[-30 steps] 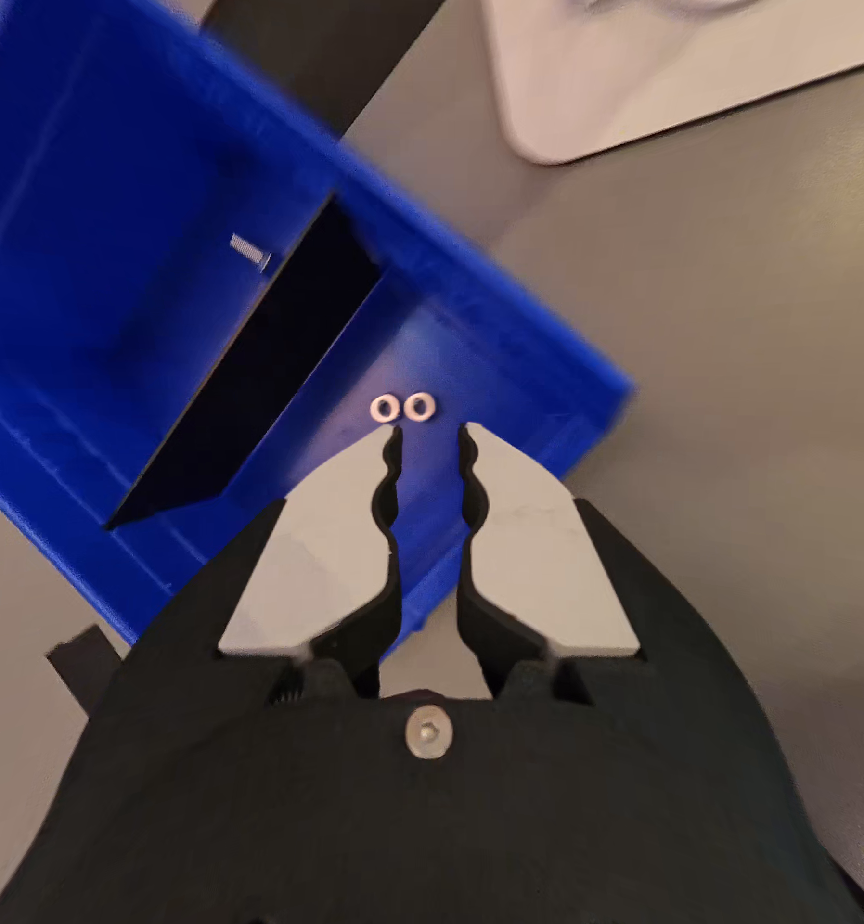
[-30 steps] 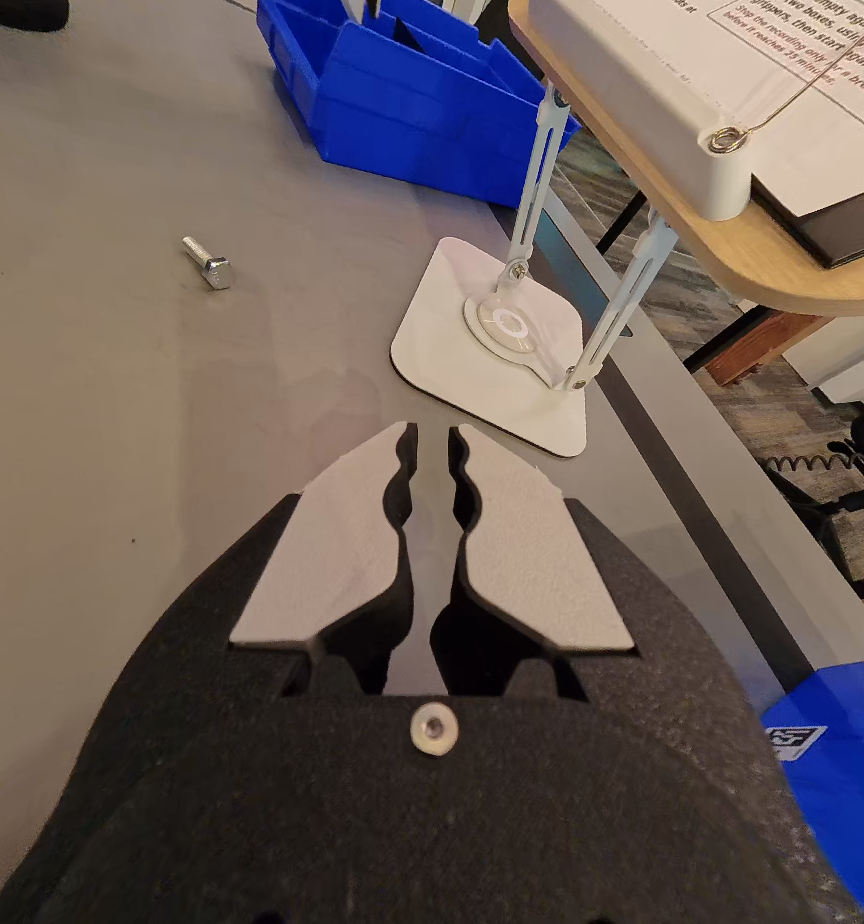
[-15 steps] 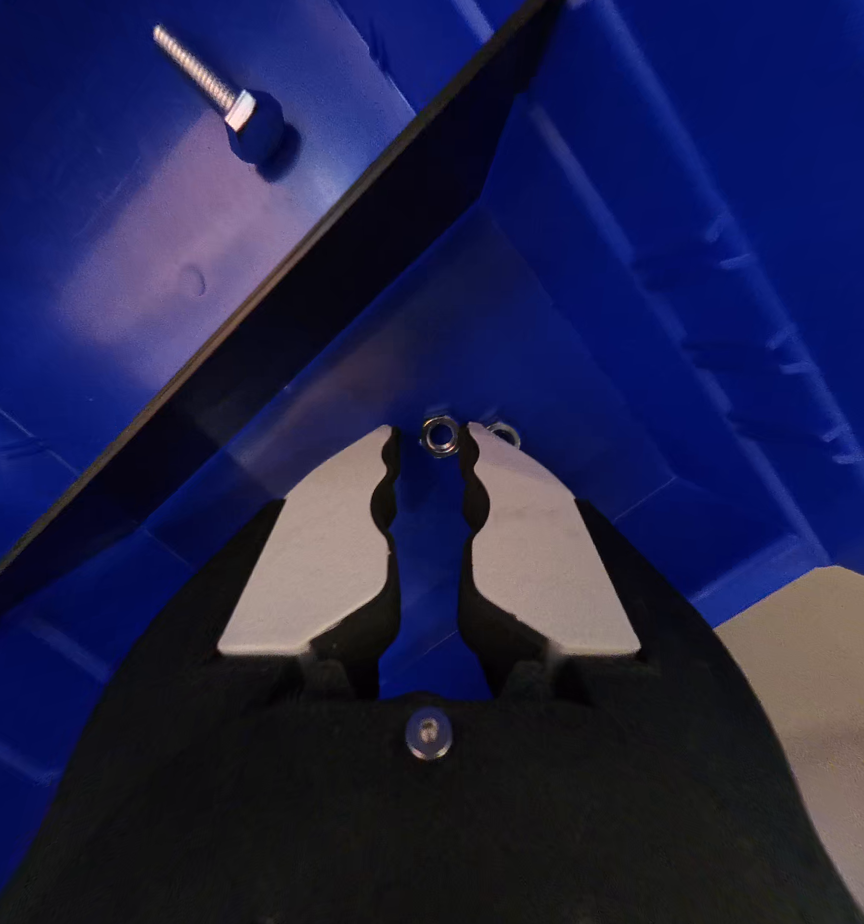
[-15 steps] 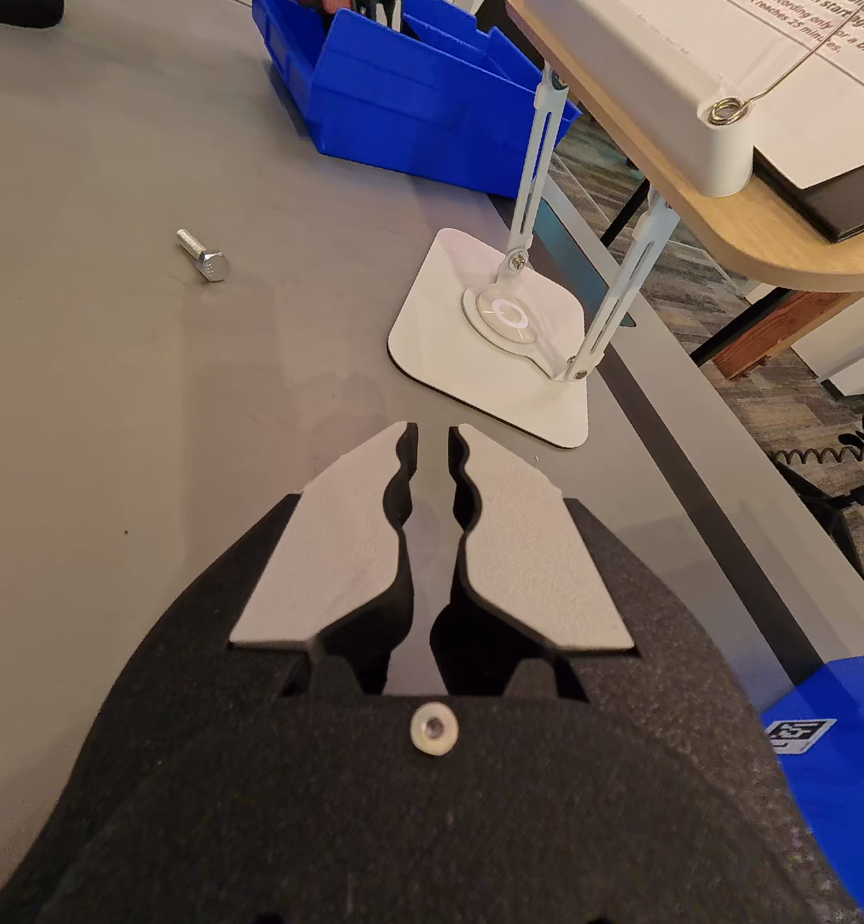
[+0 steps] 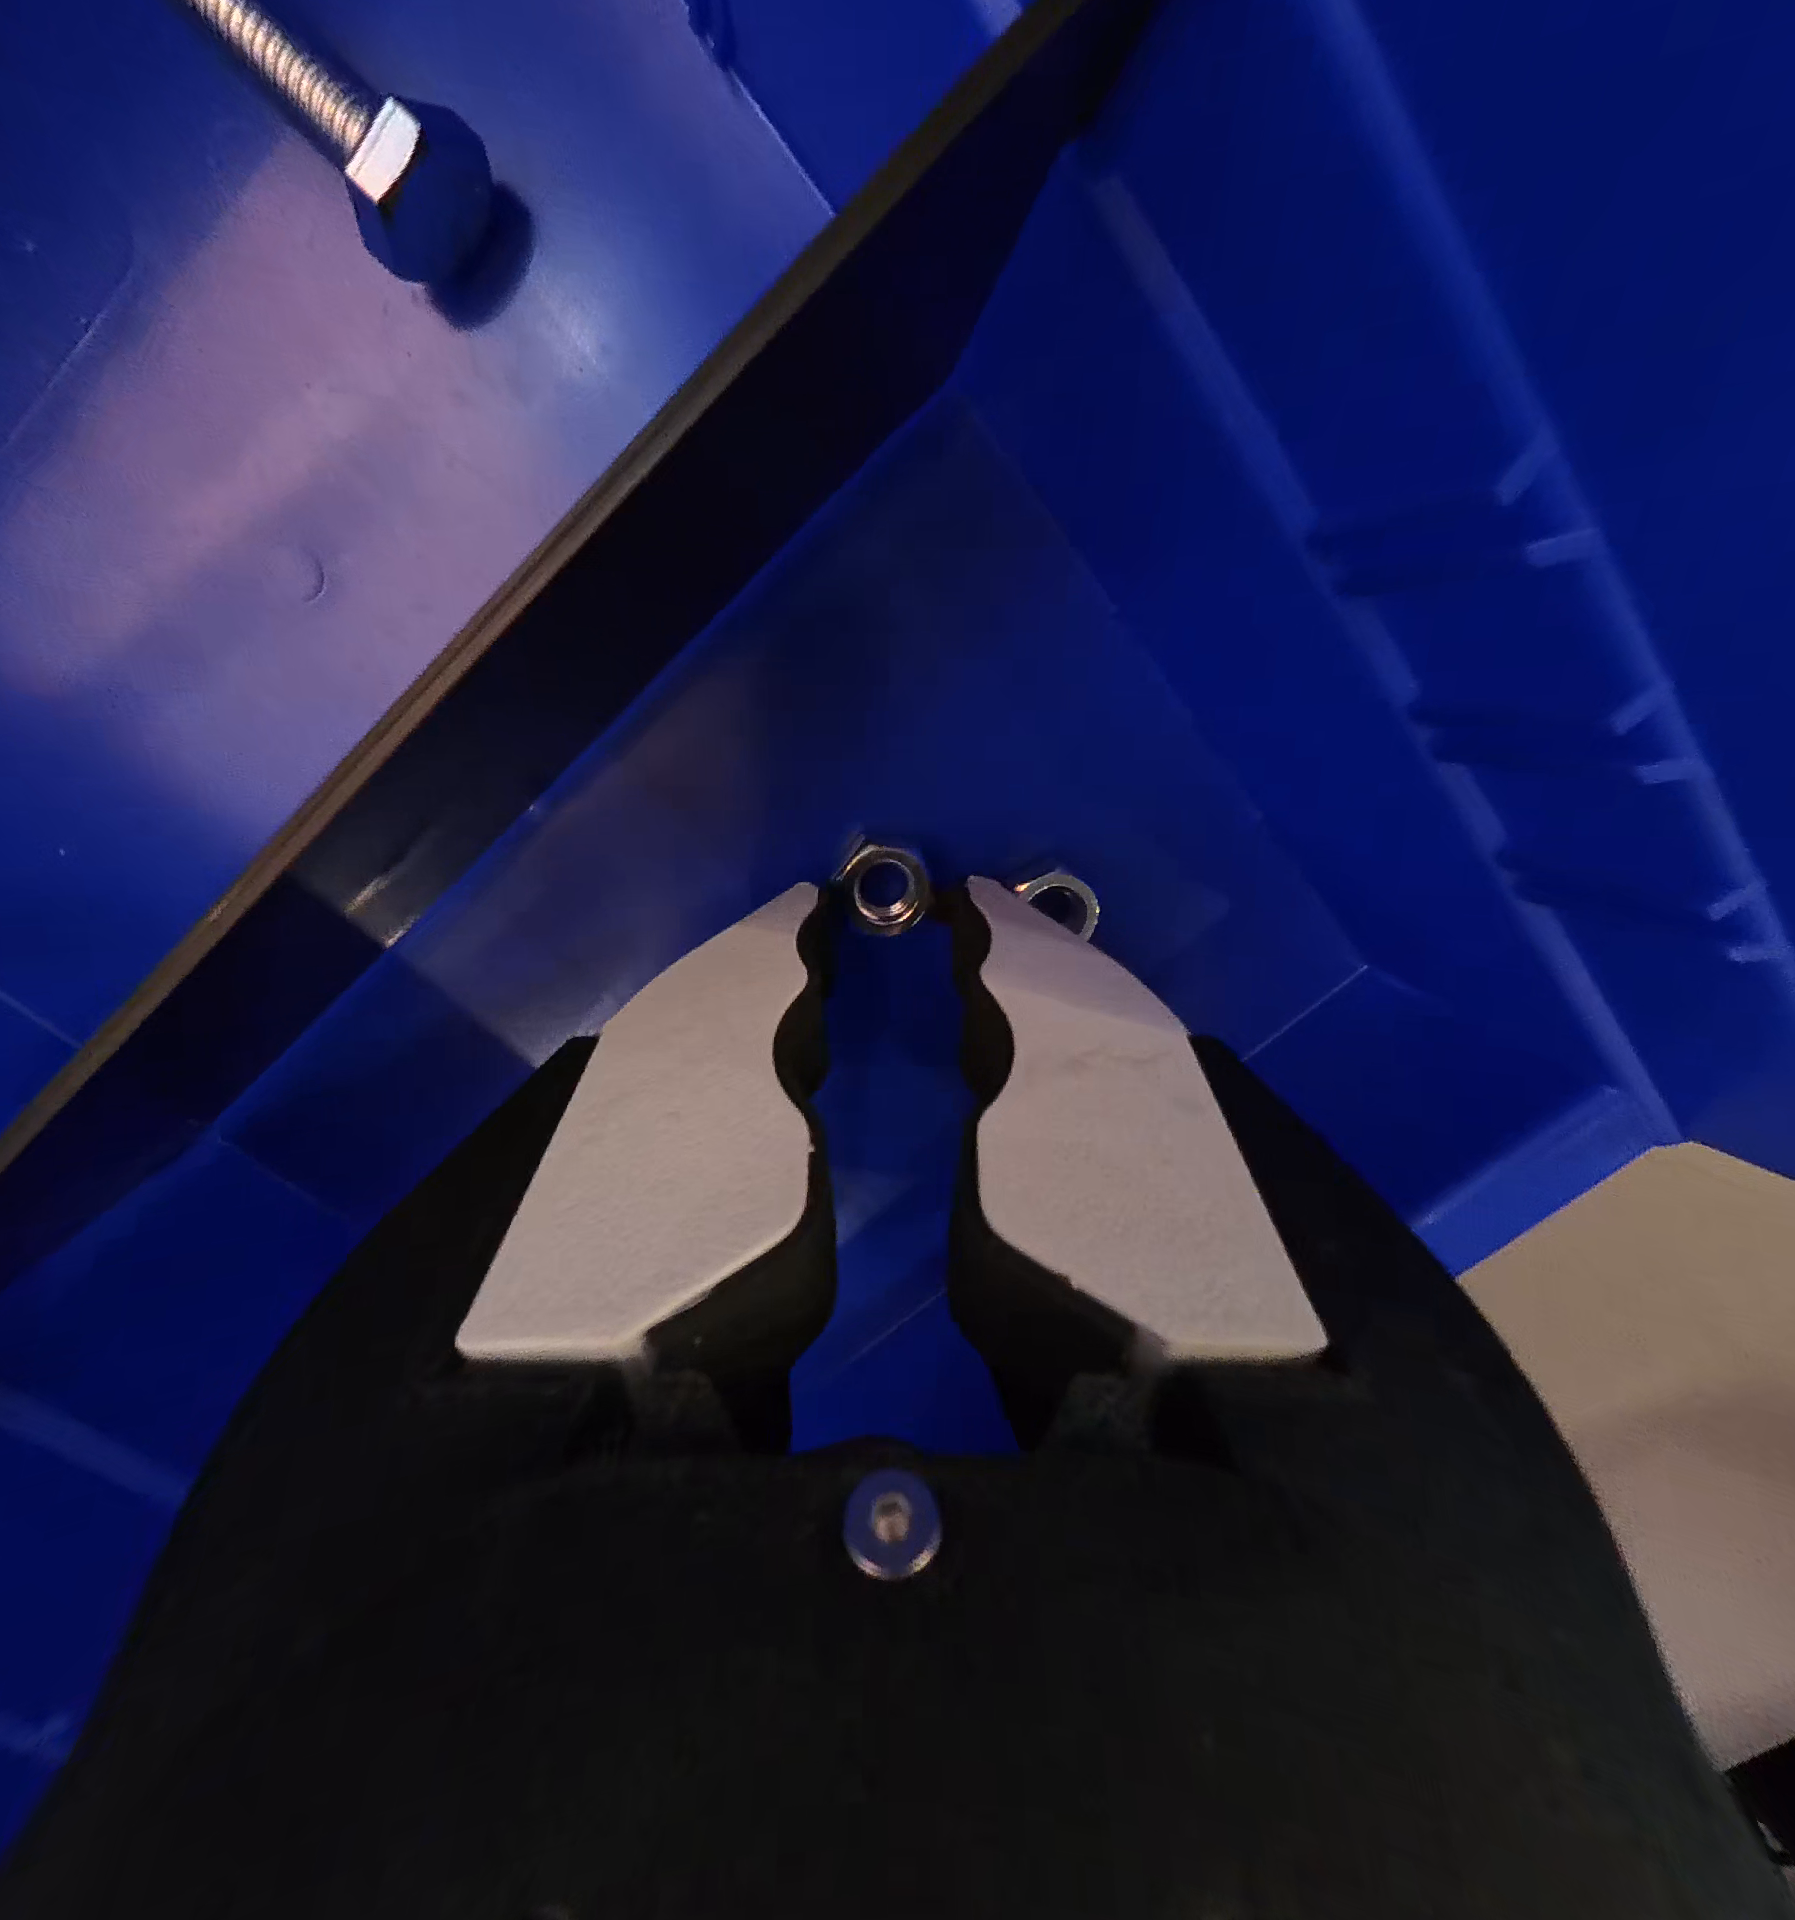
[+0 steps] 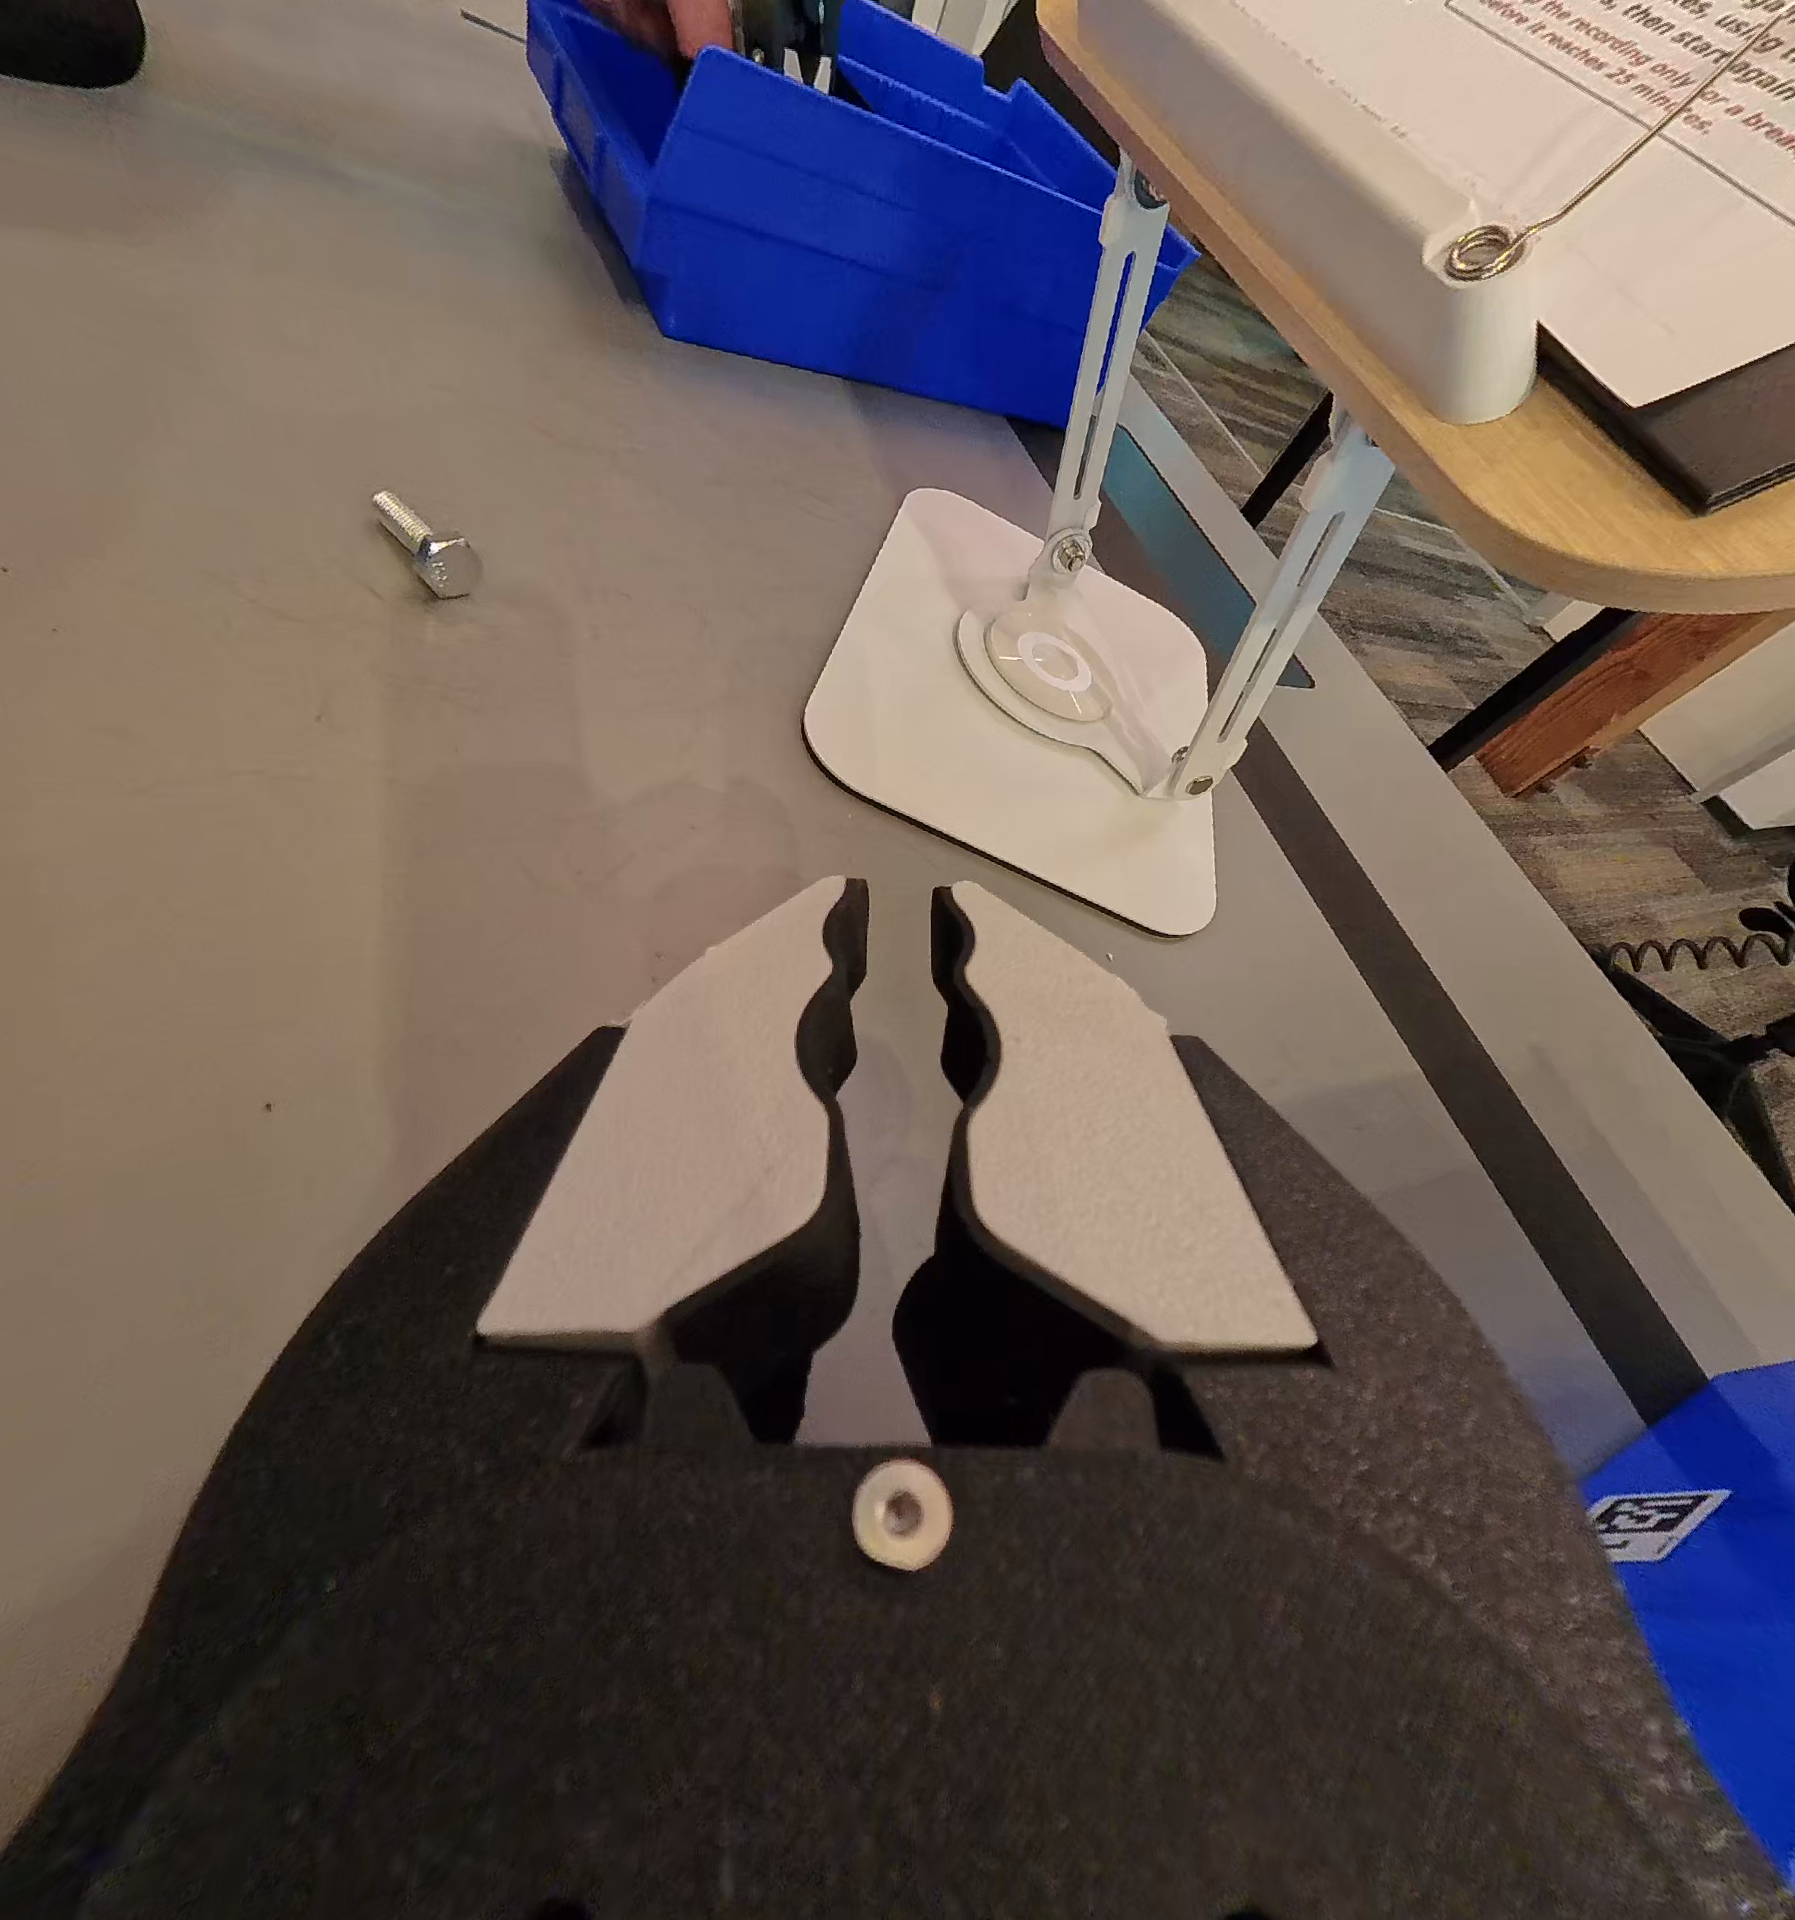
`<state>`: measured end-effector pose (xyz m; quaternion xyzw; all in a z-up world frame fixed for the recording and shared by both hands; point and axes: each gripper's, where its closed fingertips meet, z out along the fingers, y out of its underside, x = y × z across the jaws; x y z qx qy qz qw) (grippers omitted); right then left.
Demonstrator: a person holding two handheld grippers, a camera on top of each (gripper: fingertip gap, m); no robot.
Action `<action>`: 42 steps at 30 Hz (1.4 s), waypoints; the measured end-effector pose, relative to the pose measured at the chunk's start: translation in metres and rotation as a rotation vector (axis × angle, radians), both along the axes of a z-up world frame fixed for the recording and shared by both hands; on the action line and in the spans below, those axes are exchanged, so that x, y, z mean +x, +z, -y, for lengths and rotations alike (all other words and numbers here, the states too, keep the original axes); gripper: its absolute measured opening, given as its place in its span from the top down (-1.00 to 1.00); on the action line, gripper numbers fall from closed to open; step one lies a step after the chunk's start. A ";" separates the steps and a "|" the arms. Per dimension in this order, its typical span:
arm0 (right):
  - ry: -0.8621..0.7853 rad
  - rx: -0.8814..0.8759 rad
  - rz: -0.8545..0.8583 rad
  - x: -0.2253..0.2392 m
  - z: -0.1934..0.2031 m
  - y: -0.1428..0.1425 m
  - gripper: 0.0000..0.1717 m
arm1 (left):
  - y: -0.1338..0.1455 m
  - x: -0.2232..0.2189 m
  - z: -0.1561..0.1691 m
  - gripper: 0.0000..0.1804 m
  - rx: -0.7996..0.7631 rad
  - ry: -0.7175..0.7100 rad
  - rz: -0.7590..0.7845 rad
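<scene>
In the left wrist view my left gripper (image 5: 891, 906) reaches down into a blue bin (image 5: 1392, 416). Its jaws are open. A small silver nut (image 5: 885, 896) lies on the bin floor between the two fingertips, with a sliver of space on the right side. A second nut (image 5: 1064, 899) lies just outside the right fingertip (image 5: 986, 914). A silver bolt (image 5: 353, 135) lies in the bin's other compartment, beyond a black divider (image 5: 664, 447). In the right wrist view my right gripper (image 6: 898, 894) hovers above the grey table (image 6: 249, 831), slightly open and empty.
A loose silver bolt (image 6: 431, 545) lies on the table at the left. The blue bin (image 6: 851, 229) stands at the back. A white stand base (image 6: 1018, 727) with thin legs holds a wooden board (image 6: 1495, 468) on the right. A blue box (image 6: 1745, 1610) is at the lower right.
My left gripper has dropped into the bin and closed in on the two nuts; one nut now sits between its tips. Its jaws have kept their opening. The right gripper has barely shifted.
</scene>
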<state>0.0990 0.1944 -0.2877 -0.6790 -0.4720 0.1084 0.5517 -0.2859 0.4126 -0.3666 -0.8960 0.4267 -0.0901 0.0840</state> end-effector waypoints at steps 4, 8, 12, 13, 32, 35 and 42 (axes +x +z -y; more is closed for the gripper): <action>0.001 0.002 -0.004 0.000 0.000 0.001 0.87 | 0.017 -0.003 -0.006 0.95 0.069 0.035 0.049; 0.005 0.003 -0.004 -0.001 0.001 0.001 0.87 | 0.051 -0.005 0.009 0.96 0.130 0.017 0.087; 0.020 0.005 -0.002 -0.005 0.003 0.001 0.87 | 0.044 -0.019 0.019 0.96 0.130 0.003 -0.002; 0.020 0.007 0.002 -0.005 0.003 0.001 0.87 | 0.042 -0.021 0.018 0.96 0.127 0.013 0.006; 0.042 0.003 0.013 -0.011 0.006 -0.001 0.88 | 0.112 0.116 0.200 0.96 0.179 -0.365 0.266; 0.042 0.002 0.018 -0.011 0.007 -0.001 0.88 | 0.079 0.169 0.250 0.97 0.078 -0.485 0.294; 0.038 0.011 0.017 -0.009 0.008 0.001 0.88 | 0.008 0.215 0.288 0.96 0.037 -0.590 0.190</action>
